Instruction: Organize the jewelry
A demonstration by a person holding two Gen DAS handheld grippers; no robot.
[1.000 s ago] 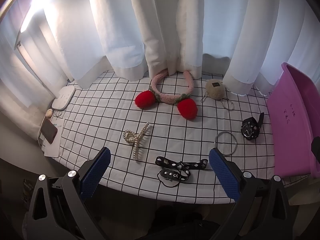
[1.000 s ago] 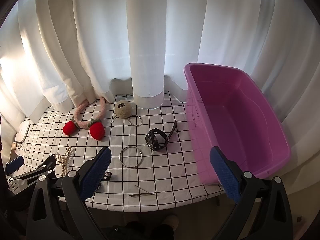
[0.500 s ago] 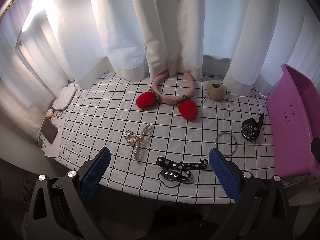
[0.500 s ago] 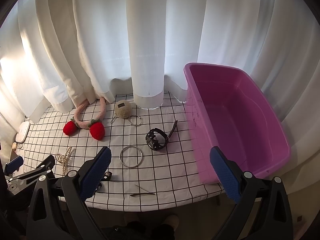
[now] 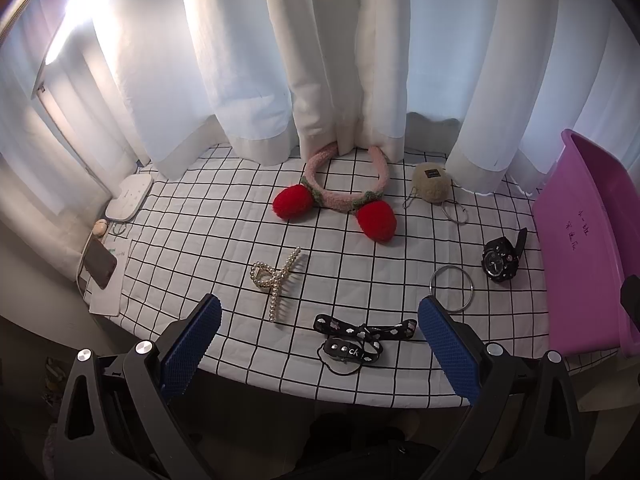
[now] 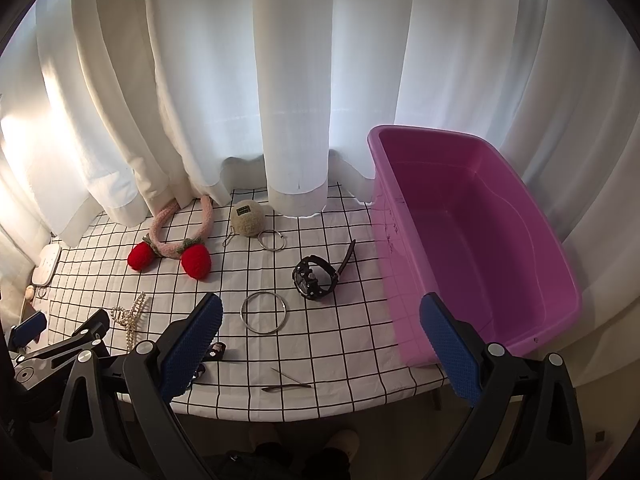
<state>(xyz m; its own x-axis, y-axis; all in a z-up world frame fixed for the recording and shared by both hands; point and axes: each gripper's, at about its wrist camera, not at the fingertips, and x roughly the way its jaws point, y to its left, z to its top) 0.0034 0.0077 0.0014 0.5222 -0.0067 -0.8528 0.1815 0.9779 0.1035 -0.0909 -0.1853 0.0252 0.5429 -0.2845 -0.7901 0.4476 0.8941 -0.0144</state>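
Note:
Jewelry lies spread on a checked tablecloth (image 5: 208, 240). A pink headband with red strawberries (image 5: 340, 200) (image 6: 176, 246), a beige pompom keyring (image 5: 432, 188) (image 6: 248, 218), a black watch (image 5: 500, 258) (image 6: 314, 278), a silver bangle (image 5: 451, 288) (image 6: 264, 312), a pearl hair claw (image 5: 276, 282) (image 6: 130, 318) and a black bow tie (image 5: 356, 340) are there. An empty pink tub (image 6: 472, 232) (image 5: 580, 248) stands at the right. My left gripper (image 5: 320, 340) hovers open over the near edge, above the bow. My right gripper (image 6: 320, 344) is open, holding nothing.
White curtains (image 6: 296, 100) hang along the table's far side. A white device (image 5: 130, 196), a phone (image 5: 100, 262) and papers sit at the left edge. A thin hairpin (image 6: 286, 382) lies near the front edge. The left gripper's body (image 6: 60, 344) shows in the right wrist view.
The left wrist view has shifted slightly, the items drifting a little down and right in frame. The right gripper holds still. Nothing on the table has moved.

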